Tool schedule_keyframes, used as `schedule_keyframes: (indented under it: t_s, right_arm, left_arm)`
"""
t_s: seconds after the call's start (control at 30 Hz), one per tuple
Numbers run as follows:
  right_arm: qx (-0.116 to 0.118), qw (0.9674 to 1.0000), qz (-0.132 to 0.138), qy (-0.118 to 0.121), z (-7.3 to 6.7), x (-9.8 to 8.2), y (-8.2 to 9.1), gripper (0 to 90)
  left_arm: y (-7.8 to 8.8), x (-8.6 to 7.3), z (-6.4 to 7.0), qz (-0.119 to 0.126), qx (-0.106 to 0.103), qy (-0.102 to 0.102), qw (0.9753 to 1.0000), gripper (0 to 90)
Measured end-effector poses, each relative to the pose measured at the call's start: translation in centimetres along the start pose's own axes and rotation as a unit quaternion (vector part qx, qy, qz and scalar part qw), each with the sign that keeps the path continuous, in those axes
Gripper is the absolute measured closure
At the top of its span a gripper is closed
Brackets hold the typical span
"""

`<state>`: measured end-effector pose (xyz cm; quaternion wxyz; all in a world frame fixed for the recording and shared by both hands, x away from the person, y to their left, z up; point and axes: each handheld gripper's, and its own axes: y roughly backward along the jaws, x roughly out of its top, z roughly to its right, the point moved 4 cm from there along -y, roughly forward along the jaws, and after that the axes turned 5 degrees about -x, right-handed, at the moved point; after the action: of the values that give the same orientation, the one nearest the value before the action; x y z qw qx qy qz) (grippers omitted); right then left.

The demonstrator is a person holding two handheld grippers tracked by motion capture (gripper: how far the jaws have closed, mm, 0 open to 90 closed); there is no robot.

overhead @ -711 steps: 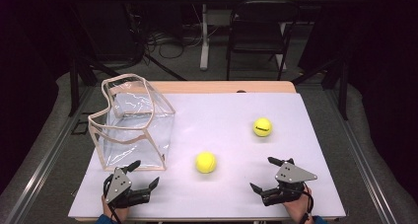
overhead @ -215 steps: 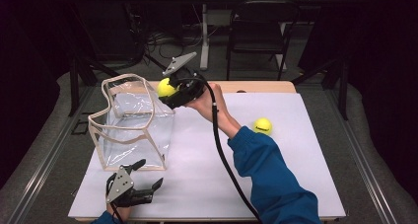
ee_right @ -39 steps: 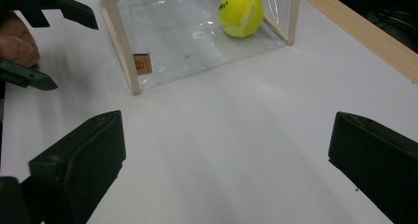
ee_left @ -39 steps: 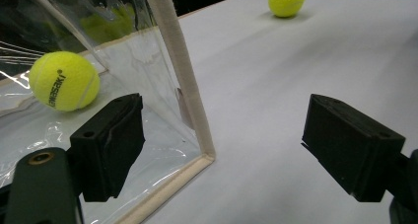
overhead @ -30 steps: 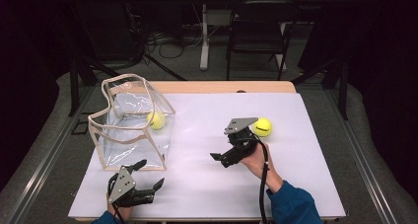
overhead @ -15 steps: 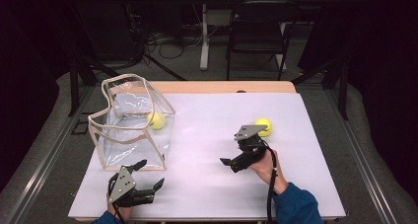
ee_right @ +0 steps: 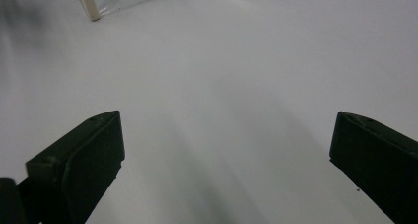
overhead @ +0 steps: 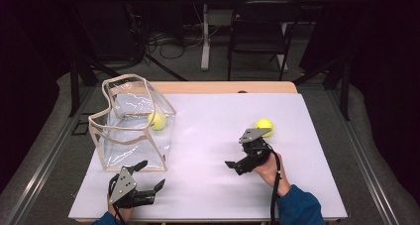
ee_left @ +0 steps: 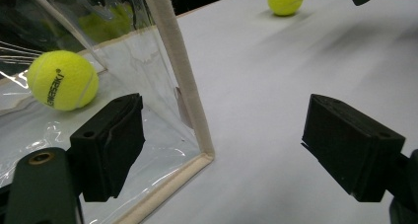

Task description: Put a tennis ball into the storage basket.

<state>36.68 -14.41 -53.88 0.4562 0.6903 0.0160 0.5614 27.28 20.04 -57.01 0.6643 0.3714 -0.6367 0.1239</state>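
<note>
Right gripper (overhead: 236,166), held in a hand above the white table (overhead: 208,185), has its jaws spread wide with nothing between them, and the loose yellow tennis ball (overhead: 264,126) lies on the table just behind it, near the grey plate on its top, on the side away from the jaws. Left gripper (overhead: 148,174) rests near the front table edge, jaws also spread and empty, straddling the near corner of the clear bag (overhead: 130,131). A second tennis ball (ee_left: 62,79) sits inside that bag, just beyond the left jaw.
</note>
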Motion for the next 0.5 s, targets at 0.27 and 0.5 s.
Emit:
schedule_keyframes:
  t_s: [0.27, 0.5]
  right_arm:
    - [-0.014, 0.9998, -0.007, -0.009, 1.0, -0.7, 0.2, 0.0]
    - [-0.026, 0.9995, -0.011, -0.015, 1.9, -0.9, 0.6, 0.0]
  left_arm:
    - [0.0, 0.0, 0.0, 0.001, -0.002, 0.001, 1.0000, 15.9]
    - [0.0, -0.1, 0.0, 0.002, -0.003, 0.003, 1.0000, 15.9]
